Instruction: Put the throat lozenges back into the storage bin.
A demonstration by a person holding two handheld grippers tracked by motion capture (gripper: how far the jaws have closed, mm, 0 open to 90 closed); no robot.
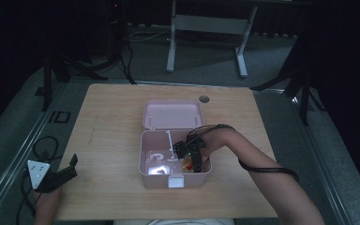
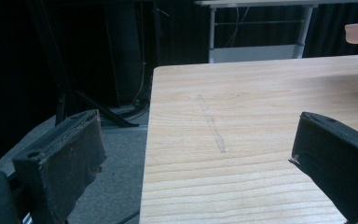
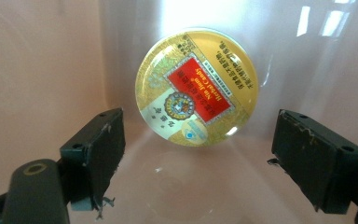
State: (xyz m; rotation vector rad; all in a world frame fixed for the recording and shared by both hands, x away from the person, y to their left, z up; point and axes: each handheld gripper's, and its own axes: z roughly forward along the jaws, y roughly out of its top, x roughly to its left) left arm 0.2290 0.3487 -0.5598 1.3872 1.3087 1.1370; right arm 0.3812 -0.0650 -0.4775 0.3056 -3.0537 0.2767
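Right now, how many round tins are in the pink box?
1: a round gold tin with a red label in the pink plastic box's right compartment, between the right tongs' open jaws. Others may be hidden.

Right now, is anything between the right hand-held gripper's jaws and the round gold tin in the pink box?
No. In the right gripper view the stretch between the right hand-held gripper and the round gold tin is bare pink plastic box floor; the jaws stand open.

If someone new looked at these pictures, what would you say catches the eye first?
Probably the round gold tin with a red label, leaning against a wall inside the pink box in the middle of the wooden table. The right gripper reaches into that box, jaws open on either side of the tin. The left gripper rests open at the table's near left corner.
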